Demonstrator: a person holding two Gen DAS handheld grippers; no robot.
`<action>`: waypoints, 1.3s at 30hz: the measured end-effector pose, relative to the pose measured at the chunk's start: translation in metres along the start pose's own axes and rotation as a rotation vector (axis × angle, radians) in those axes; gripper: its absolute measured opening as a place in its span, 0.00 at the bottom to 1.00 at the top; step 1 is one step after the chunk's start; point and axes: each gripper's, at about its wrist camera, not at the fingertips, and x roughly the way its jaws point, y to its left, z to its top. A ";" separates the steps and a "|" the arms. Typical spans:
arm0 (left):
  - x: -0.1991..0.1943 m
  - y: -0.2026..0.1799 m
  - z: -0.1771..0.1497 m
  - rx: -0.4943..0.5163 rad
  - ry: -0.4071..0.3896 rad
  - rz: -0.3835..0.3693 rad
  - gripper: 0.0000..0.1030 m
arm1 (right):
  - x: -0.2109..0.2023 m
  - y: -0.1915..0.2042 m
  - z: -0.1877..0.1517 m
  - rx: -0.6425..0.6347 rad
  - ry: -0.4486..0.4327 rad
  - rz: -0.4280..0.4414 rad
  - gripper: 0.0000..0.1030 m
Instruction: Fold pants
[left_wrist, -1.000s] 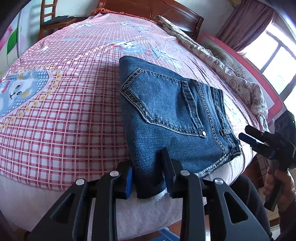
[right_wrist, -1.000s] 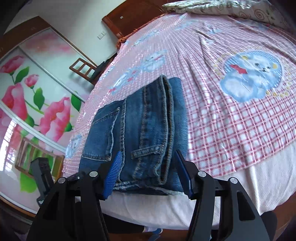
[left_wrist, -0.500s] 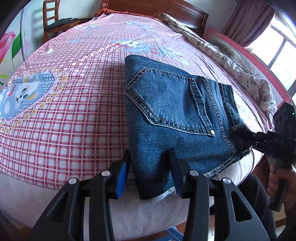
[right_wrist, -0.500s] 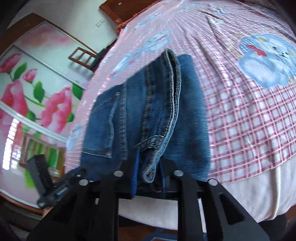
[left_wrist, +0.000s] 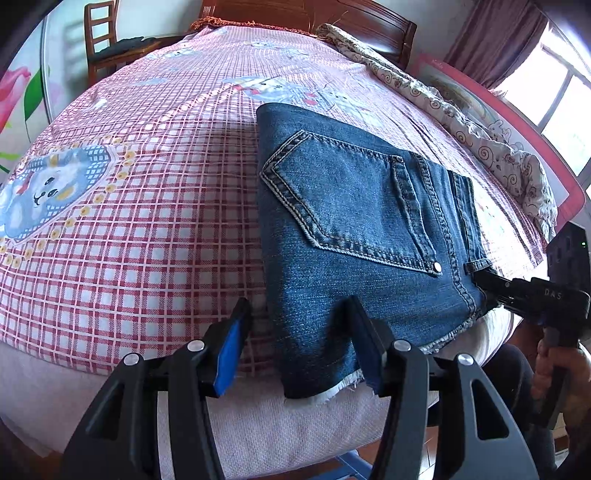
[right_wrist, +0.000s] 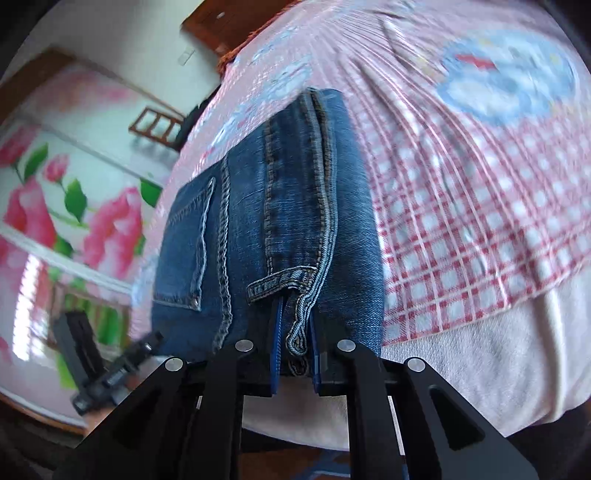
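Right gripper (right_wrist: 294, 341) pinches the waistband edge of folded jeans (left_wrist: 354, 229), lower centre of its frame. Left gripper (left_wrist: 301, 345) spread wide, straddling the jeans' near corner.

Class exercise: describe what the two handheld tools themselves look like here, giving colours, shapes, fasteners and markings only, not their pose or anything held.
The left tool has angular matte-black arms with triangular cut-outs, round silver bolt heads and blue pads inside its fingers. The right tool is built the same: black frame, silver bolts, blue pads. Seen from the left wrist camera, its black body carries faint "DAS" lettering, a small green light, and a bare hand around its grip.
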 end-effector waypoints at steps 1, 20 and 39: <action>0.000 0.000 0.000 0.000 0.000 0.002 0.53 | 0.000 0.002 0.002 -0.008 0.016 -0.006 0.11; 0.001 -0.007 0.001 0.023 -0.003 0.047 0.59 | 0.002 0.005 0.038 0.070 -0.007 -0.117 0.31; -0.011 0.003 0.002 -0.018 -0.033 0.024 0.67 | -0.003 0.030 -0.013 -0.066 -0.003 -0.063 0.47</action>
